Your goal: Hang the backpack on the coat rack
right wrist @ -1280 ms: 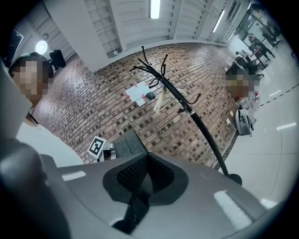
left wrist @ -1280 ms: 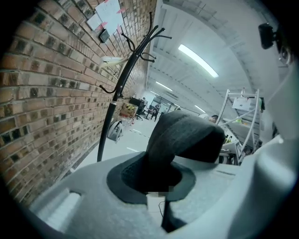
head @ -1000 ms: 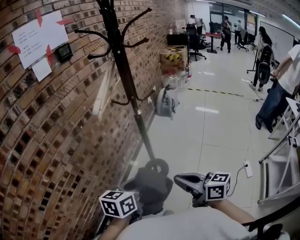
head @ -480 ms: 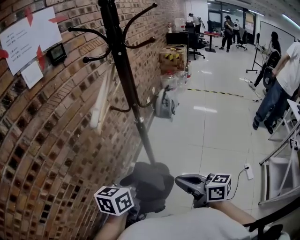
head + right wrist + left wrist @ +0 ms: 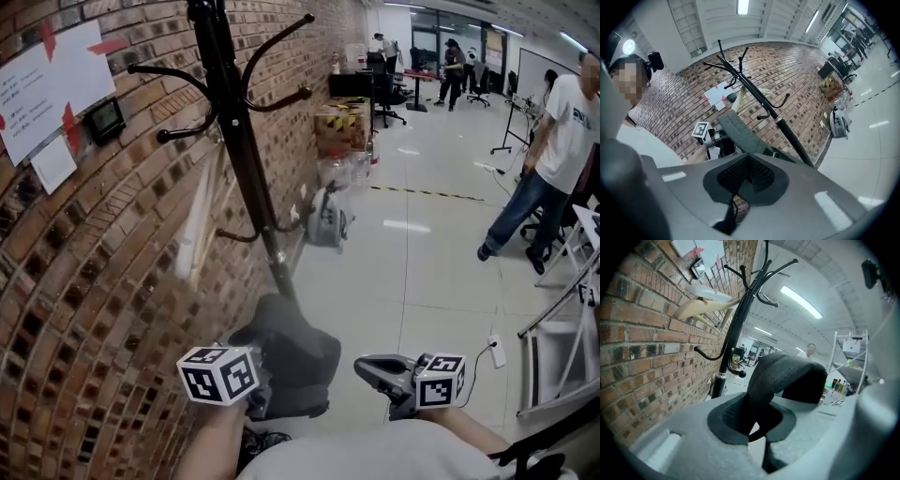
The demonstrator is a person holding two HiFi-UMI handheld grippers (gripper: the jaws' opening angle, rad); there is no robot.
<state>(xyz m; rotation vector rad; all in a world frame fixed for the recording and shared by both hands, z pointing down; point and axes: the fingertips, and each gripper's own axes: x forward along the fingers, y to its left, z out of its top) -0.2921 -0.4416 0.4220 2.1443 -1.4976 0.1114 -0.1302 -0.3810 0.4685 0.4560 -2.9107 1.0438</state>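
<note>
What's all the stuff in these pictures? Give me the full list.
coat rack: one, black, against the brick wall
papers: at least two, white, taped on the wall
backpack: one, dark grey, held up before the rack
bag: one, grey, on the floor by the wall
cardboard box: one, brown, farther along the wall
power strip: one, white, floor
person: one near, white shirt, right
left gripper: one, grey, shut on the backpack's strap
right gripper: one, grey, jaws together, empty
</note>
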